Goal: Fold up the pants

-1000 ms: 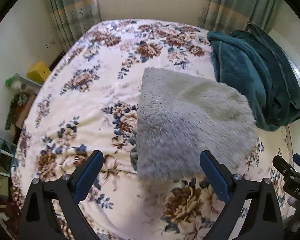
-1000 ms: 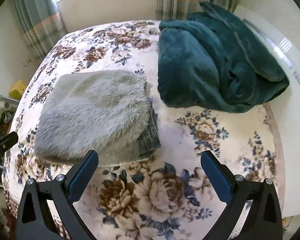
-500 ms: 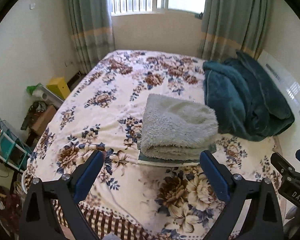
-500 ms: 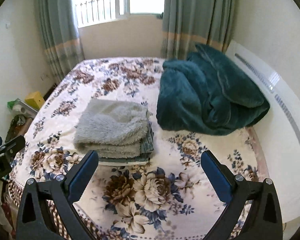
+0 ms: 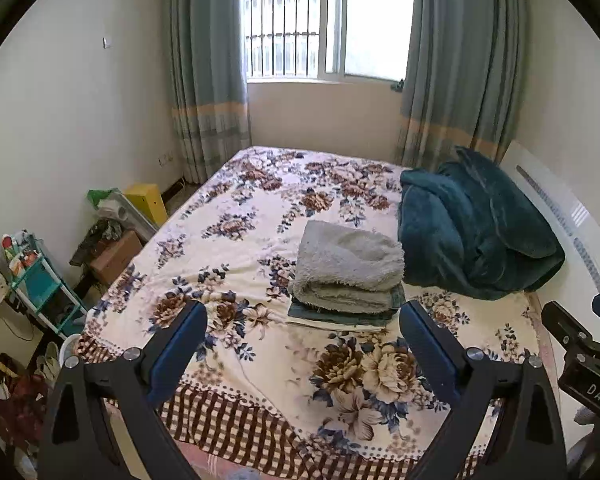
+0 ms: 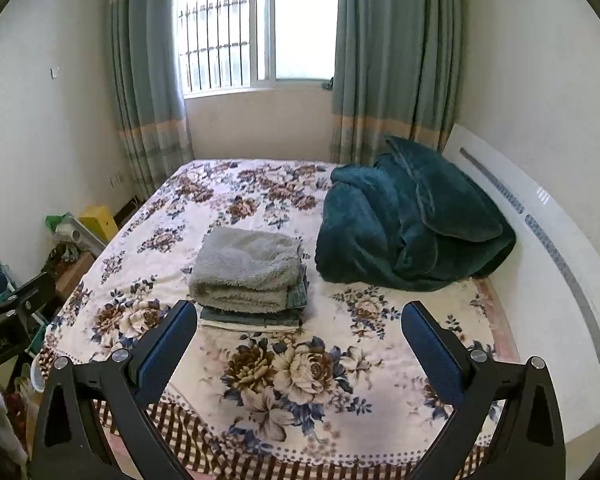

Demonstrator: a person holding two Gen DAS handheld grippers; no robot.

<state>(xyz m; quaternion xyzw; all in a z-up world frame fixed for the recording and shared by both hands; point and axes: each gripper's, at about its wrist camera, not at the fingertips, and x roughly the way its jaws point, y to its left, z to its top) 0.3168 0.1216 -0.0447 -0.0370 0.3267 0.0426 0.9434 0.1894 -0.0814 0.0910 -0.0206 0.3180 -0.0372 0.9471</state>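
The grey fluffy pants point(image 5: 348, 264) lie folded on top of a small stack of folded clothes point(image 5: 340, 316) in the middle of the flowered bed point(image 5: 240, 264). They also show in the right wrist view point(image 6: 246, 268), on the same stack point(image 6: 252, 318). My left gripper point(image 5: 302, 344) is open and empty, held well back above the bed's near edge. My right gripper point(image 6: 300, 344) is also open and empty, equally far back. The right gripper's body point(image 5: 580, 356) shows at the right edge of the left wrist view.
A dark teal blanket point(image 5: 476, 232) is bunched at the right by the white headboard point(image 6: 540, 248). Boxes and clutter point(image 5: 120, 224) and a teal shelf cart point(image 5: 40, 284) stand on the floor at the left. Window and curtains point(image 6: 256, 32) are at the far end.
Both grippers have pulled far back and up from the folded pants; the view went from close over the pile to the whole bed and room. The pants stay on the stack.
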